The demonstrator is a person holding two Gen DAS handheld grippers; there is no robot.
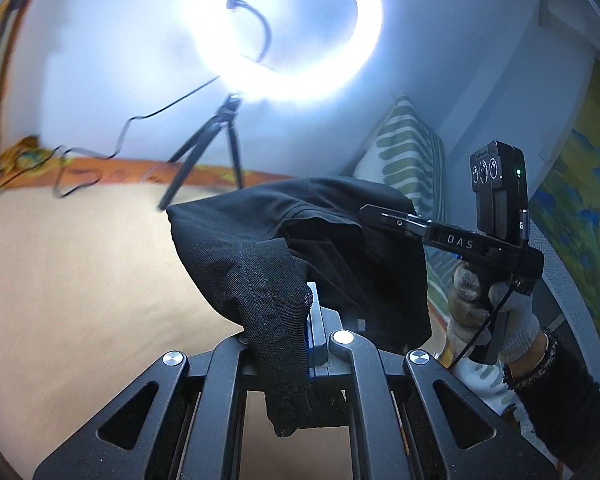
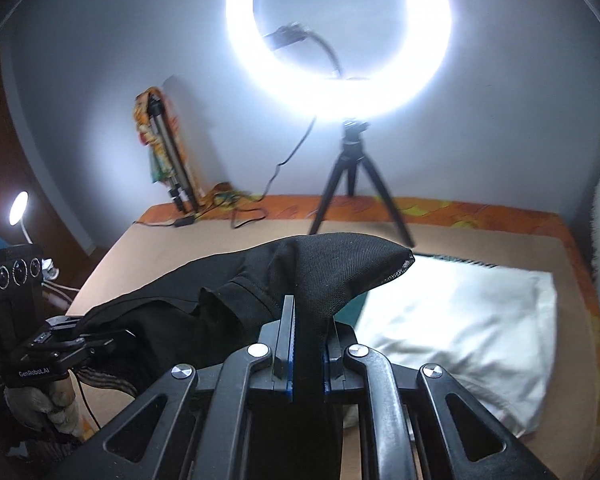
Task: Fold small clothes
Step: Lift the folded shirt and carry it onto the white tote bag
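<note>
Holding one black mesh-trimmed fabric garment (image 2: 220,304) aloft above the tan bed surface (image 2: 480,248), you have your left gripper (image 1: 314,320) and your right gripper (image 2: 306,332) each clamped on an edge of it. Also present: white pillow (image 2: 460,332) on the bed, lit ring light on a black tripod (image 2: 340,32). Containers: none visible.

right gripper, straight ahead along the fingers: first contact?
Beyond the black mesh-trimmed garment clamped in the right gripper, the line probably meets the black tripod under the lit ring light; the grey wall lies behind. Depth unclear in fisheye.
</note>
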